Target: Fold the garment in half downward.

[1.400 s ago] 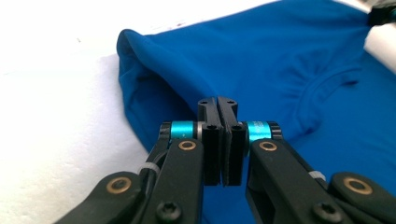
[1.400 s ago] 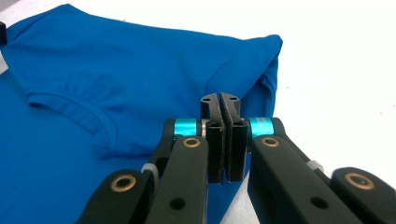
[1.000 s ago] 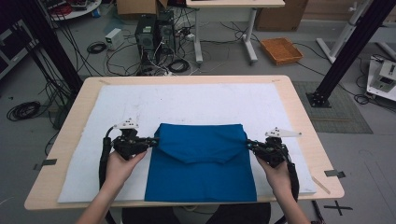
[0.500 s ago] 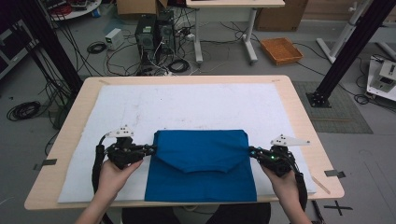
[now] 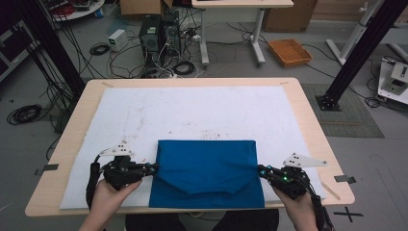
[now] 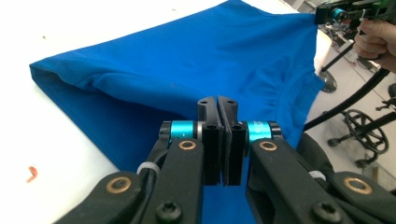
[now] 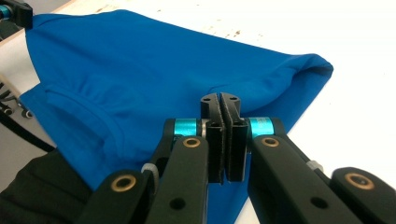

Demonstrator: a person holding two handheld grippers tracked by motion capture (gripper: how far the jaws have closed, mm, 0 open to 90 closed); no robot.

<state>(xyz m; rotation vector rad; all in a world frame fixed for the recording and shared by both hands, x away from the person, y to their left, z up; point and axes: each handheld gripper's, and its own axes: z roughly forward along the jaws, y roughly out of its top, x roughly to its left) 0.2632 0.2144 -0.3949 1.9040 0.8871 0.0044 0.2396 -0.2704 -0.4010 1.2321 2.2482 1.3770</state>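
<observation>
- The blue shirt (image 5: 207,173) lies folded on the near half of the table (image 5: 308,115), on the white mat (image 5: 192,115), with its near edge at the table's front edge.
- The left tool (image 5: 155,168) sits at the shirt's left edge, jaws pressed together on a pinch of the blue fabric; in the left gripper view the cloth runs down between the closed jaws of the left tool (image 6: 218,100).
- The right tool (image 5: 260,169) sits at the shirt's right edge in the same way; in the right gripper view the right tool (image 7: 220,98) has its jaws clamped on the fabric edge.
- The two tools are well apart, with the shirt's whole width stretched between them.
- The folded-over layer ends in a curved hem near the front; the collar (image 6: 299,88) shows toward the near side in the left gripper view.
- The person's hands come in from the front edge, one on each tool.
- Beyond the shirt the mat lies bare up to the far edge of the table, with faint brown marks (image 5: 211,134) just past the fold.
- Since a second ago both tools have drawn toward the person, and the shirt's far fold now lies nearer the front, leaving more bare mat behind it.
</observation>
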